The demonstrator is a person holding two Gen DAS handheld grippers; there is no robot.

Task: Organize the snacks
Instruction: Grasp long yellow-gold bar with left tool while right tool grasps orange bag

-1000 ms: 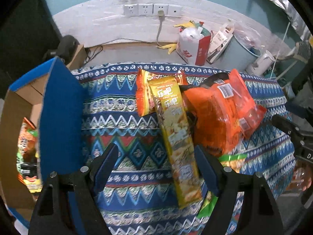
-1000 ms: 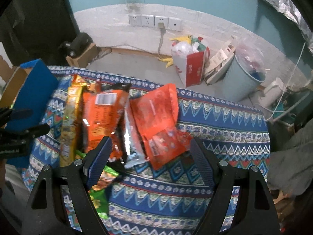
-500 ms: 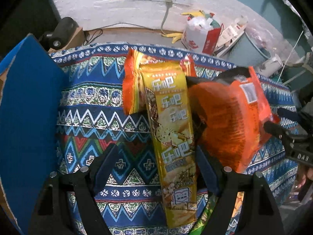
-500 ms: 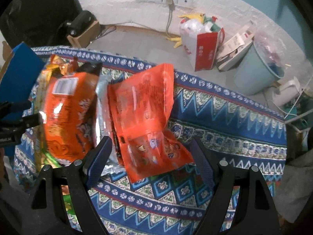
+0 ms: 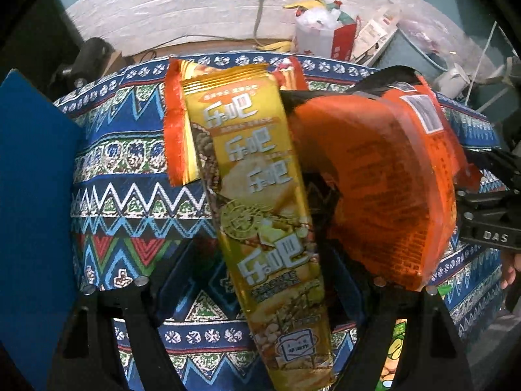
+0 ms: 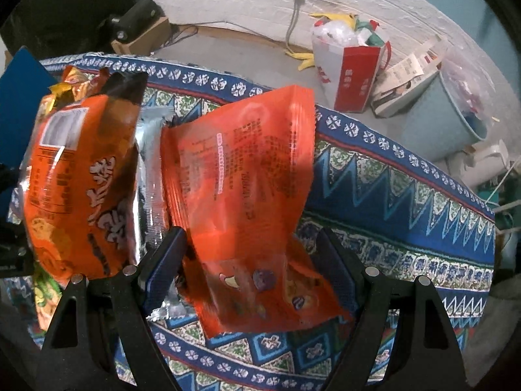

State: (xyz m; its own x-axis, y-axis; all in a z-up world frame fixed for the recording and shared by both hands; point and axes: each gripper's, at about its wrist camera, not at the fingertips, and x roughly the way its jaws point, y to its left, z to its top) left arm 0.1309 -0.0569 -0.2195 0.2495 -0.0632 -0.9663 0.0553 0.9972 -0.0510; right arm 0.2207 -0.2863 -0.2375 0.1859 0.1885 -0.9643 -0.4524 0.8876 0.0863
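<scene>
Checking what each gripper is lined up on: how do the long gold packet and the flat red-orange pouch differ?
The gold packet is long and narrow; the red-orange pouch is broad and flat. The gold packet shows big white brand characters; the pouch shows small print and a clear window over snacks. The gold packet lies over an orange bag; the pouch overlaps a silver wrapper. Both lie between open blue-padded fingers on the patterned cloth.

Both fisheye views are evenly and fairly brightly lit from above, with saturated colours. Straight lines bow strongly toward the black circular rims. Glare streaks the gold snack packet [image 5: 260,195] and the silver wrapper [image 6: 151,176]. The red-orange nut bag [image 6: 241,195] smears with motion blur at its lower end. The fingers [image 6: 162,267] throw soft shadows onto the patterned cloth [image 6: 390,215].
</scene>
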